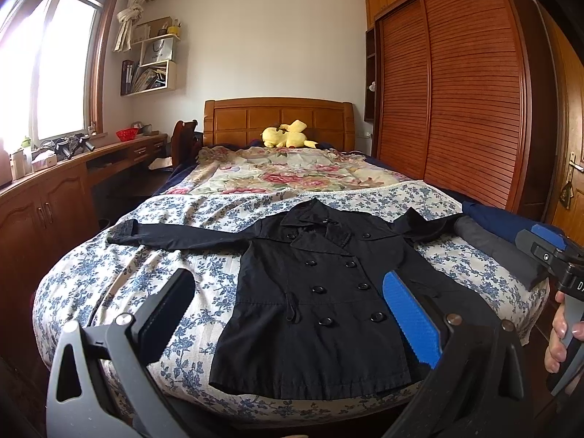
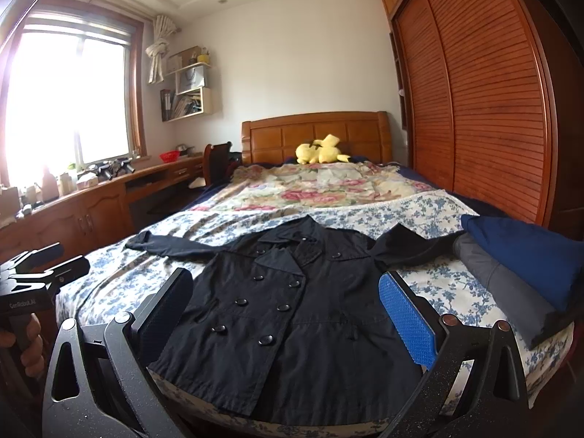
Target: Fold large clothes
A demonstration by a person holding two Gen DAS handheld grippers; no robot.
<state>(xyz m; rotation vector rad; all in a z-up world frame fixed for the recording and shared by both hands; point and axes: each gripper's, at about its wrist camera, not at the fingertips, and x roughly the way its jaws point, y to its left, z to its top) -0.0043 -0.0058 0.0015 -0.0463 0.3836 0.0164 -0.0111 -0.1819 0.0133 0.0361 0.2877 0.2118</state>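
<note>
1. Across the near half of the bed, on its blue-and-white floral cotton cover, the black double-breasted trench coat lies face up, buttoned, hem toward us and collar toward the headboard. Both sleeves are spread sideways, so we judge that no fold has been made yet.

2. Our left tool hangs above the hem with its black and blue pads wide apart and nothing between them. Our right tool is just as wide open and empty, held over the coat's lower body.

3. We would begin with the sleeves. The long left sleeve reaches toward the bed's edge; we should pinch it at the cuff, lift only enough to clear the cover, and lay it flat across the buttoned chest.

4. The right sleeve ends against a rolled grey garment and a navy blue cushion. Its cuff is hidden, so we should draw it free gently before folding it, taking care not to drag those neighbours along.

5. Each pad should take one layer of sleeve only; catching the cover beneath would wrinkle both.

6. Afterwards, we would grip both hem corners together and carry them evenly to the shoulders, keeping the button line straight.

7. Beyond the coat lie a rose-patterned quilt and a yellow plush toy, well apart from our work.
</note>
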